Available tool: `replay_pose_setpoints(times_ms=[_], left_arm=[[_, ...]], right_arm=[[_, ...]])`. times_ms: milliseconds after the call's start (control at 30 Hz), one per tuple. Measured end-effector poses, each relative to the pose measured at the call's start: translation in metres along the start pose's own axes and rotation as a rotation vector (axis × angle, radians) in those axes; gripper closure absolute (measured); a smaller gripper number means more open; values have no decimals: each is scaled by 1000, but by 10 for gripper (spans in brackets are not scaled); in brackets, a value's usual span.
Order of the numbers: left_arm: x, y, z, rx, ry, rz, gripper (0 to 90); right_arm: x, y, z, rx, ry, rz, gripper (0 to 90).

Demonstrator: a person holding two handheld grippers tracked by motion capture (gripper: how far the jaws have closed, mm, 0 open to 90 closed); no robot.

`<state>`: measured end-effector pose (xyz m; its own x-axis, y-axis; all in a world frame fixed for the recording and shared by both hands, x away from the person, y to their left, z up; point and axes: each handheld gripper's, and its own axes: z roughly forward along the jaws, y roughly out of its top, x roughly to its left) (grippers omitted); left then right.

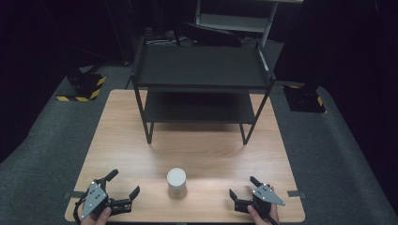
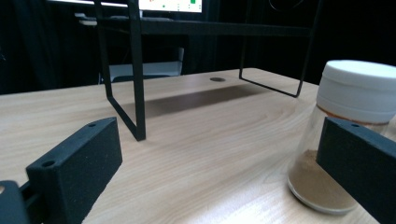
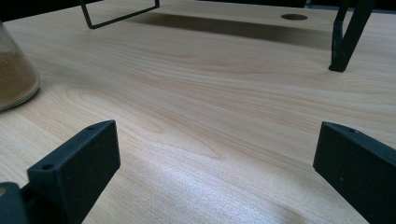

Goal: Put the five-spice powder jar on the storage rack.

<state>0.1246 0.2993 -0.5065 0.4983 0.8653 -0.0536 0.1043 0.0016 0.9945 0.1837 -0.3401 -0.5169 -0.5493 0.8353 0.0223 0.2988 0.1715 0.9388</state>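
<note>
Hand-held gripper left of jar, apart.

Jar had a white lid, clear glass, brown powder inside. Surface was light wood grain. Shelf rack was black. Both claws had black jaws, grey plates.

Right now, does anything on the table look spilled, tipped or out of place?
Nothing stands out. The jar stands upright with its white lid on and brown powder inside, none spilled. The black shelf rack sits level. The left gripper and right gripper are open, clear of the jar.
</note>
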Motion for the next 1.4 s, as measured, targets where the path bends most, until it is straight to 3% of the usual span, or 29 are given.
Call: replay_pose_setpoints(times_ms=[200, 333, 667, 1100, 1400], left_arm=[[-4, 10, 4, 1, -5, 1, 5], [-6, 20, 12, 13, -45, -14, 5], [-27, 28, 31, 17, -120, 23, 5], [-51, 26, 58, 35, -192, 38, 5], [-62, 19, 79, 48, -212, 11, 20]], right_arm=[[1, 0, 0, -1, -1, -5, 5], [1, 0, 0, -1, 0, -6, 5], [0, -1, 0, -3, 7, -9, 5], [-1, -1, -1, -6, 11, -12, 5], [-1, -1, -1, -7, 15, -17, 5]])
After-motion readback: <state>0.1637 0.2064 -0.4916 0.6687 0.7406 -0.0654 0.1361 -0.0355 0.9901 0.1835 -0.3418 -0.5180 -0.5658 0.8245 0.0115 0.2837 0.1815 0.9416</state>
